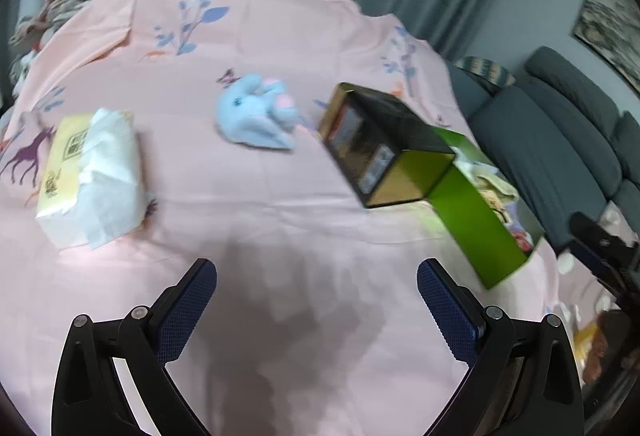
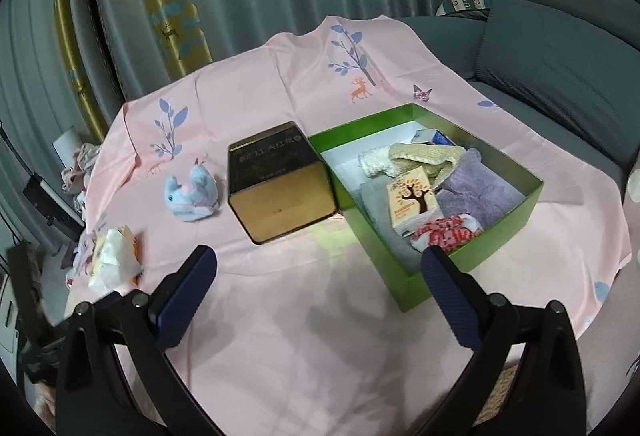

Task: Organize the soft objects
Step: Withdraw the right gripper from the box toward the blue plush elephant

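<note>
**Both grippers open and empty above the pink-clothed counter**

The left gripper (image 1: 316, 304) hangs over the pink tablecloth (image 1: 280, 171) with its jaws spread wide and nothing between them. In its view, the blue plush toy (image 1: 256, 115) lies on the cloth at about 11 o'clock from the gripper, well apart from the blue pads (image 1: 188, 312). A tissue pack (image 1: 92, 171) sits at 10 o'clock, nearer the left edge of the counter. A black and gold tin (image 1: 384, 143) lies at 1 o'clock, touching the green box (image 1: 480, 228) beyond it.

The right gripper (image 2: 318, 300) is likewise wide open and holds nothing. From it, the plush toy (image 2: 192, 195) lies at 11 o'clock, just beside the tin (image 2: 280, 183), which is at 12 o'clock. The tissue pack (image 2: 114, 260) sits at 9 o'clock, near the left finger. The green box (image 2: 532, 191) is at 1 o'clock, its near corner close to the right finger; inside lie a grey towel (image 2: 380, 211), a purple fluffy cloth (image 2: 472, 191), a cream knitted piece (image 2: 424, 155), a small orange carton (image 2: 414, 203) and a red-and-white fabric item (image 2: 448, 236).
</note>
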### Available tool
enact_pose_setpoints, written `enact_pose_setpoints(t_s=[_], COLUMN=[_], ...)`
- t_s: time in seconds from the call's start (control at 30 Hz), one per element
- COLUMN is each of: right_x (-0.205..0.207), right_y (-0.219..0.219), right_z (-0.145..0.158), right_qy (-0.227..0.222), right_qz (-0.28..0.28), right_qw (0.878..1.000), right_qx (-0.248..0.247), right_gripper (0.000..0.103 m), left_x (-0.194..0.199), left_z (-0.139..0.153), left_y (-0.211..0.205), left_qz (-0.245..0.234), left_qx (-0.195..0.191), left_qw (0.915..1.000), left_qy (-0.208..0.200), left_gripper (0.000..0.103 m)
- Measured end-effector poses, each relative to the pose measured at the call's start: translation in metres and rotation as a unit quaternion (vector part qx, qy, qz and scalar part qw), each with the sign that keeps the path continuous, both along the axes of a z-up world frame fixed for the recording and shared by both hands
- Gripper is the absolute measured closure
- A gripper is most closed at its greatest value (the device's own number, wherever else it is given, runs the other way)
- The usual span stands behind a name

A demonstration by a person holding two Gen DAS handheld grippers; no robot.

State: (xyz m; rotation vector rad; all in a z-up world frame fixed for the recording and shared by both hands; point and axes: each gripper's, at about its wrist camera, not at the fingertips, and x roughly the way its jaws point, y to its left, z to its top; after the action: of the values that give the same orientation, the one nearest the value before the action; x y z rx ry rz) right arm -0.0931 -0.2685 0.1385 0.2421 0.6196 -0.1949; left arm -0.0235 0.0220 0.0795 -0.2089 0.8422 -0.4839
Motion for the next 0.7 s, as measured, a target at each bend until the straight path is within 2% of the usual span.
enact_pose_setpoints(t_s=[0.23, 0.37, 0.43, 0.53, 0.7], right_x=[0.010, 0.014, 0.020, 0.036, 0.075], right_y=[0.019, 0.034, 0.042, 0.055, 0.078], right_z=[0.007, -0.004, -0.011, -0.015, -0.018], right_qy=[0.007, 0.004, 0.009, 0.017, 0.028], right_qz=[0.020, 0.054, 0.060, 0.074, 0.096], right_qw=[1.000, 0.997, 0.997, 0.996, 0.994], right_qx=[0.017, 0.047, 0.047, 0.040, 0.046], right_gripper=[0.001, 0.001, 0.001, 0.001, 0.002], left_x=[0.004, 0.010, 0.008, 0.007, 0.005], left_z=[-0.002, -0.003, -0.002, 0.002, 0.008], left_y=[0.008, 0.012, 0.014, 0.023, 0.034], left_qz=[0.008, 0.010, 0.013, 0.029, 0.043], left_qx=[-0.010, -0.027, -0.034, -0.039, -0.024], left_qw=[0.9999, 0.9995, 0.9992, 0.9988, 0.9987], left_qy=[0.005, 0.016, 0.014, 0.012, -0.012], left_gripper=[0.003, 0.003, 0.003, 0.003, 0.003])
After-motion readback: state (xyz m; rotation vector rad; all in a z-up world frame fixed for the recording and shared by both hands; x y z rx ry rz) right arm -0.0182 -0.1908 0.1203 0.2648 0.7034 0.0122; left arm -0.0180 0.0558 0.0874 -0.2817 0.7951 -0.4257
